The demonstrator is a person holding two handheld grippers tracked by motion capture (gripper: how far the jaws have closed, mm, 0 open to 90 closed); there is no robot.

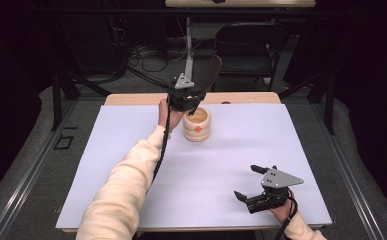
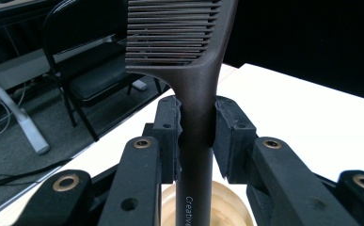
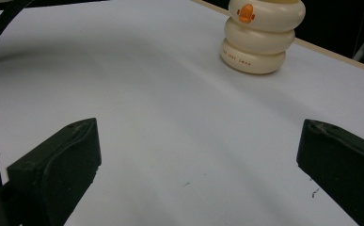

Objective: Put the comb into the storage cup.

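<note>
A cream ribbed cup (image 1: 197, 125) with an orange beak mark stands at the back middle of the white table; it also appears in the right gripper view as the cream cup (image 3: 260, 37). My left gripper (image 1: 185, 98) hovers just above and left of the cup, shut on the handle of a dark brown comb (image 2: 189, 56). The comb's teeth point up past the jaws and its handle end runs down toward the cup's mouth (image 2: 226, 205). My right gripper (image 1: 248, 182) rests low near the table's front right, open and holding nothing, its black fingers (image 3: 57, 165) far apart.
The white table sheet (image 1: 131, 165) stretches wide between the two grippers. A wooden table edge (image 1: 131, 98) runs along the back. Behind it stand a black folding chair (image 1: 251, 45), a stand pole and loose cables on the floor.
</note>
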